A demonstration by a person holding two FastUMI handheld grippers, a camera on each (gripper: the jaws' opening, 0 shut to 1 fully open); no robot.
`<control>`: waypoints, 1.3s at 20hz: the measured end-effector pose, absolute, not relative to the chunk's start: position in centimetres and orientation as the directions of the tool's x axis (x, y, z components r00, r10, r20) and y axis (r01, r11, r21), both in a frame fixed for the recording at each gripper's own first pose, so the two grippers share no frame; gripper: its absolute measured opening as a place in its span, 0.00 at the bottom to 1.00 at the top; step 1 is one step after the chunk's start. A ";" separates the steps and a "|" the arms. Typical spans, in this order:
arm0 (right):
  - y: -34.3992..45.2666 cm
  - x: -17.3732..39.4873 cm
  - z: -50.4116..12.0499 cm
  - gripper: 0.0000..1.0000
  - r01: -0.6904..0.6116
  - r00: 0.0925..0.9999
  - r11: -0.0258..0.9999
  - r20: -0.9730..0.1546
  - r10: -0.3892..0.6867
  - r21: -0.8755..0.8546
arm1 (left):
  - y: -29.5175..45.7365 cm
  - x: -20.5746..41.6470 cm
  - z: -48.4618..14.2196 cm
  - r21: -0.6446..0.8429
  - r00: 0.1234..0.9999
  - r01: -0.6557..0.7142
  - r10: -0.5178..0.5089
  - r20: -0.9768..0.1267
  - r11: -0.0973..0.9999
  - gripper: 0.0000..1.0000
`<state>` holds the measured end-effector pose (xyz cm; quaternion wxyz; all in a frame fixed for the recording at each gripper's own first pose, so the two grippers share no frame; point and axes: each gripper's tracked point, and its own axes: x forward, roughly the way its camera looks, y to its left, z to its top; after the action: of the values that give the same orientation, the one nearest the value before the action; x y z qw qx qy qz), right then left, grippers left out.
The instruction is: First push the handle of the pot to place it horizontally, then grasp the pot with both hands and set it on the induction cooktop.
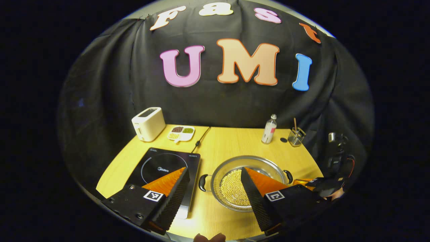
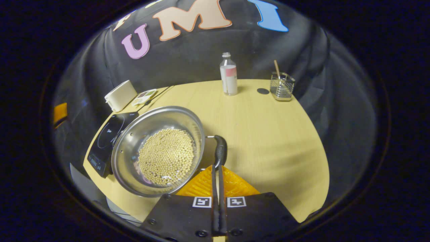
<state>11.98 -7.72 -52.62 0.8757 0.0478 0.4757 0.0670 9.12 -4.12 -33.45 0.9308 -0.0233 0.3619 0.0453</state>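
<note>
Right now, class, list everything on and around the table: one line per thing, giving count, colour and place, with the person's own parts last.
pot: one, silver, table centre, right of the cooktop
beans: many, pale yellow, inside the pot
pot handles: two, black, on opposite sides
induction cooktop: one, black, left front
toaster: one, cream, left rear
sectioned dish: one, white, beside the toaster
bottle: one, clear, rear
wire holder: one, metal, right rear
table: one, light wood
left gripper: one, open, above the pot and cooktop
right gripper: one, shut, fingertips at the pot's right handle
</note>
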 end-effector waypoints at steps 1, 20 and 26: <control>-7.6 11.9 -52.8 0.04 -0.053 0.540 0.987 -0.827 0.159 0.155 | -4.0 9.3 -34.7 -0.011 0.717 -0.090 0.058 -0.694 0.996 0.94; -6.0 14.0 -56.0 0.85 0.072 0.478 0.989 -0.875 0.077 0.126 | -1.5 10.3 -48.1 -0.082 0.507 -0.080 -0.031 -0.861 0.993 0.97; -6.0 14.1 -57.3 0.85 0.074 0.446 0.990 -0.892 0.073 0.118 | -1.1 10.5 -50.5 -0.087 0.454 -0.083 -0.040 -0.890 0.993 0.98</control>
<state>14.15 -6.03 -57.28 0.8475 0.0700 0.5262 -0.0003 10.50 -1.06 -50.51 0.8506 -0.0590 0.5223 0.0125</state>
